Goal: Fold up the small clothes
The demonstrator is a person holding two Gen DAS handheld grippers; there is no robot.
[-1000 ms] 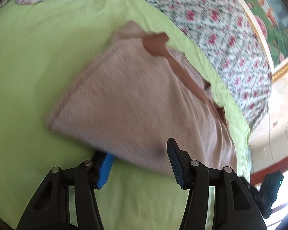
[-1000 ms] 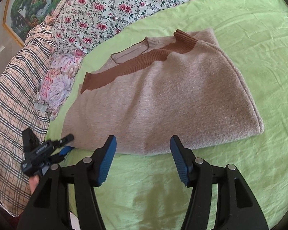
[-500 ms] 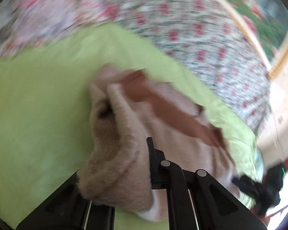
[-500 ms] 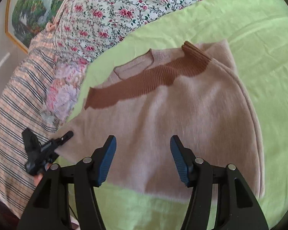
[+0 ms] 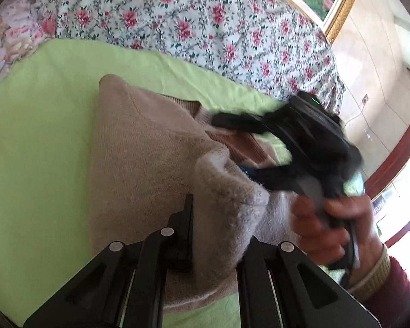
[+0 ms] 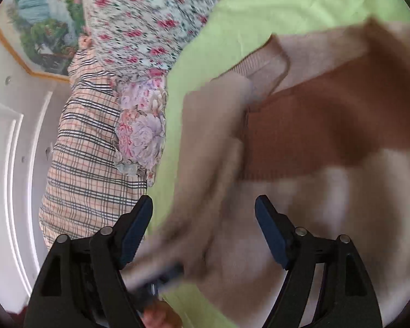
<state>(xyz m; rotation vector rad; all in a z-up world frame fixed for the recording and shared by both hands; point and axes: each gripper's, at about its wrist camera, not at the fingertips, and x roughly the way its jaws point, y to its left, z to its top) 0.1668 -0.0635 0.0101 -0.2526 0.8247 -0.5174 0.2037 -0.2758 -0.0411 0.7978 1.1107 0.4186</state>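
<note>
A beige knit sweater (image 5: 139, 150) with a brown band (image 6: 328, 125) lies on the green bed sheet (image 5: 35, 109). My left gripper (image 5: 218, 218) is shut on a thick bunched fold of its edge, which stands lifted off the sheet and hides the right pad. Just beyond that fold is my right gripper (image 5: 231, 145), black and blurred, held by a hand (image 5: 328, 227) over the brown band. In the right wrist view my right gripper (image 6: 203, 207) hangs low over the sweater (image 6: 328, 205), its jaws opening and pressing on nothing. The left gripper (image 6: 161, 276) is a blur at bottom left.
A floral quilt (image 5: 205, 22) is piled along the far side of the sheet. A plaid pillow (image 6: 90, 150) and a flowered cushion (image 6: 142, 125) lie at the bed's end. Behind them are a framed picture (image 6: 41, 32) and a white door (image 6: 2, 164).
My left gripper shut on the sweater's edge and carried it up and across toward the right gripper. The right gripper moved in low over the sweater and its jaws widened.
</note>
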